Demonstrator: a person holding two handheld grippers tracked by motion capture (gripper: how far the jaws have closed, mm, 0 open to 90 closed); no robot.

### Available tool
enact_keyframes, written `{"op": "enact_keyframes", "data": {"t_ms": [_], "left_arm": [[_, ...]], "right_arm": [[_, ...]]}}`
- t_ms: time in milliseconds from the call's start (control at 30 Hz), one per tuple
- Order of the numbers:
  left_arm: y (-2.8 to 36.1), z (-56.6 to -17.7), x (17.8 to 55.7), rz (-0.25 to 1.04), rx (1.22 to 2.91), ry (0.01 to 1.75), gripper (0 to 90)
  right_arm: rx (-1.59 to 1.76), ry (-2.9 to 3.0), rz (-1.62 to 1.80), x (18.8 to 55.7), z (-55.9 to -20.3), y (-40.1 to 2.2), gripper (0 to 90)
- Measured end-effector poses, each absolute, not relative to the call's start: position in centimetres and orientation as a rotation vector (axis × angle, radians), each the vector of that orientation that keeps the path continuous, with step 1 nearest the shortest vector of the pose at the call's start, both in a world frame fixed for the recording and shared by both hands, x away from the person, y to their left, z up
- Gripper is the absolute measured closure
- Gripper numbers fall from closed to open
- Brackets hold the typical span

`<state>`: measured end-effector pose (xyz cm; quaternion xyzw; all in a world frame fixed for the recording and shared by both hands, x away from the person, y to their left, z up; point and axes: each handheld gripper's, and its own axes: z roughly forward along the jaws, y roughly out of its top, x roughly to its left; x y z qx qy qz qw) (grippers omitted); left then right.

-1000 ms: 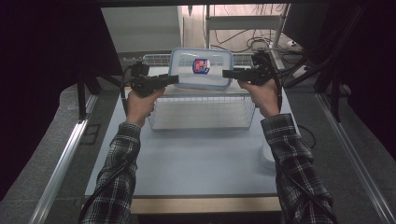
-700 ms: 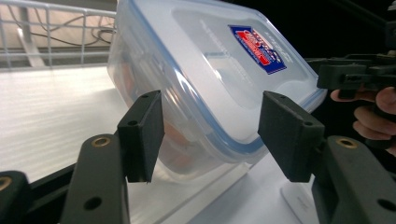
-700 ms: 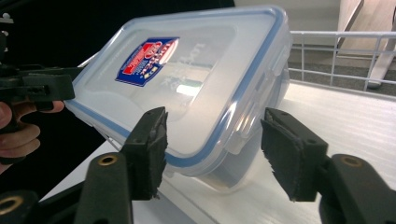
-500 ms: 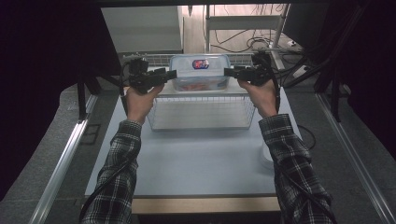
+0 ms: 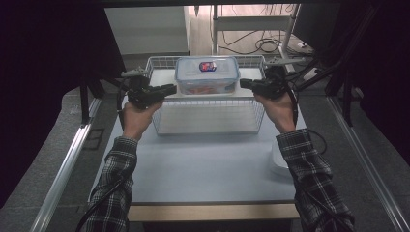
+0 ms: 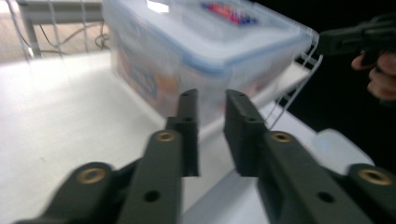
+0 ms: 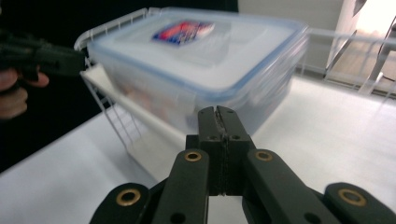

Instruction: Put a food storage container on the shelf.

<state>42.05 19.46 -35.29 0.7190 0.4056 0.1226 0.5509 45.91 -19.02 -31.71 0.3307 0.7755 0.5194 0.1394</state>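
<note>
A clear lidded food container (image 5: 207, 75) with a blue seal sits at the far end of the white wire basket (image 5: 209, 116) on the table. The left gripper (image 5: 167, 90) flanks it with jaws slightly apart; the right gripper (image 5: 244, 83) is pressed together on nothing. The placing looks done — both grippers are off the box.
</note>
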Motion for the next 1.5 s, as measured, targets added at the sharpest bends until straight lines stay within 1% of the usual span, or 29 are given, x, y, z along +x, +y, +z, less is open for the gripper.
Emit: {"op": "enact_keyframes", "data": {"t_ms": [100,267,433,667,833,1033,1100,1133,1200,1233,1267,1300,1333,1500], "left_arm": [[19.1,-35.6,42.3,0.270,1.705,0.955,83.3],[18.1,-35.5,42.5,0.273,1.723,0.938,83.4],[17.5,-35.4,43.1,0.278,1.729,0.962,83.5],[17.4,-35.5,43.6,0.284,1.728,0.977,82.8],[17.5,-35.8,42.9,0.275,1.730,0.960,80.6],[17.9,-36.5,41.3,0.272,1.735,0.949,71.8],[17.8,-36.8,40.7,0.269,1.746,0.939,68.2],[17.8,-37.0,40.4,0.270,1.751,0.934,68.2],[17.7,-37.4,39.8,0.273,1.762,0.929,65.5],[17.6,-37.6,39.5,0.278,1.773,0.922,61.8],[17.5,-37.8,39.3,0.282,1.785,0.918,61.8],[17.4,-37.9,38.9,0.286,1.795,0.919,58.1],[17.4,-38.1,38.6,0.292,1.806,0.914,58.1],[16.8,-38.8,36.8,0.323,1.842,0.893,49.1]], "right_arm": [[0.944,2.278,1.491,46.0,-32.2,-18.7,89.3],[0.927,2.305,1.460,46.3,-32.8,-17.6,89.3],[0.933,2.305,1.447,46.7,-33.0,-17.1,89.2],[0.949,2.295,1.426,47.3,-33.1,-16.7,89.2],[0.941,2.293,1.424,47.2,-33.3,-16.8,87.1],[0.902,2.292,1.429,45.6,-33.6,-17.4,76.9],[0.883,2.303,1.432,44.8,-33.8,-17.6,71.2],[0.883,2.303,1.432,44.8,-33.8,-17.6,71.2],[0.868,2.310,1.434,44.3,-34.0,-17.7,68.1],[0.855,2.319,1.435,43.8,-34.2,-17.7,64.1],[0.855,2.319,1.435,43.8,-34.2,-17.7,64.1],[0.844,2.327,1.436,43.3,-34.4,-17.8,60.4],[0.844,2.327,1.436,43.3,-34.4,-17.8,60.4],[0.829,2.343,1.416,42.0,-35.2,-17.8,48.9]]}}
